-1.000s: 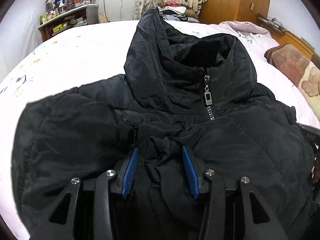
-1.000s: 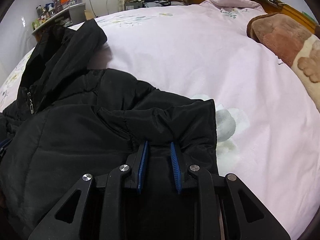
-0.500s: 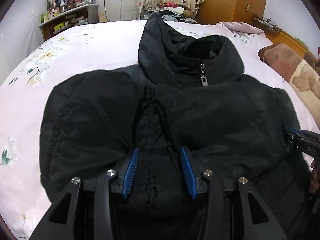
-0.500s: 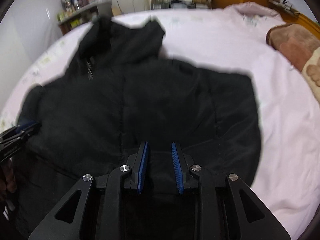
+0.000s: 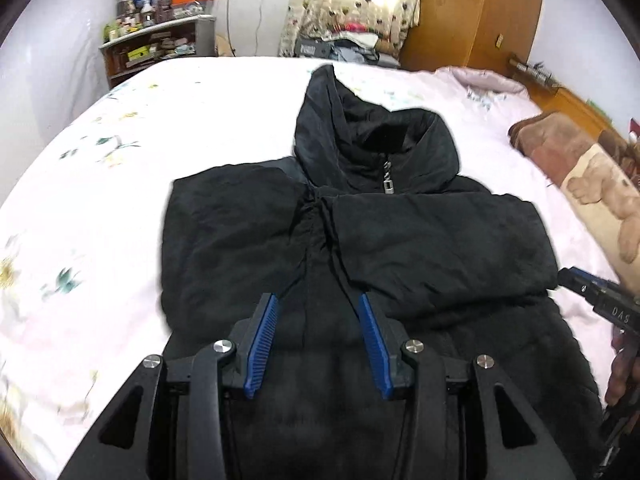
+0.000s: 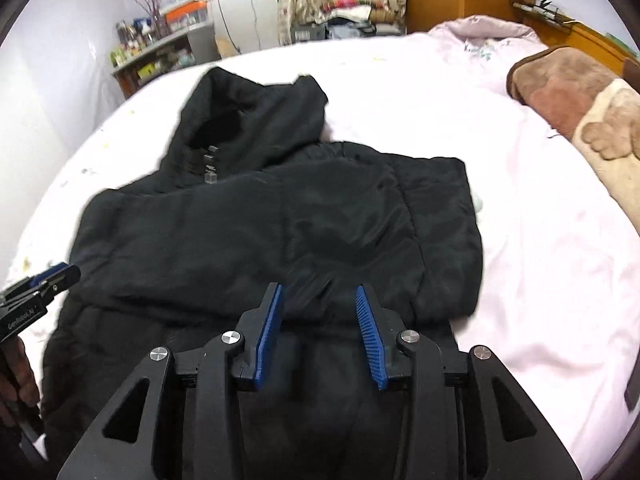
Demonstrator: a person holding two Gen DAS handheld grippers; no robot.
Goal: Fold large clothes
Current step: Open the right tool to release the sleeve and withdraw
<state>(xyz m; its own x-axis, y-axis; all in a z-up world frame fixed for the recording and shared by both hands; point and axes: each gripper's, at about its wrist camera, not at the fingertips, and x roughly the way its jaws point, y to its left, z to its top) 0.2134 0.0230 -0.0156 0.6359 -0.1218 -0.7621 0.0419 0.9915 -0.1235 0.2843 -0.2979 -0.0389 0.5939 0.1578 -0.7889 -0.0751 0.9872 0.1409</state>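
Broadly, one pale floral bed [image 5: 120, 184] carries one black hooded jacket [image 5: 400, 240], lying front up with both sleeves folded across its chest and the zipper pull [image 5: 388, 186] at the collar. Above its lower part hover the left gripper [image 5: 318, 340] and right gripper [image 6: 320, 332], each with blue fingers [image 6: 270, 332] spread apart, holding nothing. Jacket hem is cut off behind both grippers; motion blur softens the fabric.

White "DAS" on the black body of the right gripper [image 5: 576, 282], seen at the edge of the left wrist view. White "GenRobot.AI" on the black body of the left gripper [image 6: 50, 276], right wrist view. Nothing else readable.
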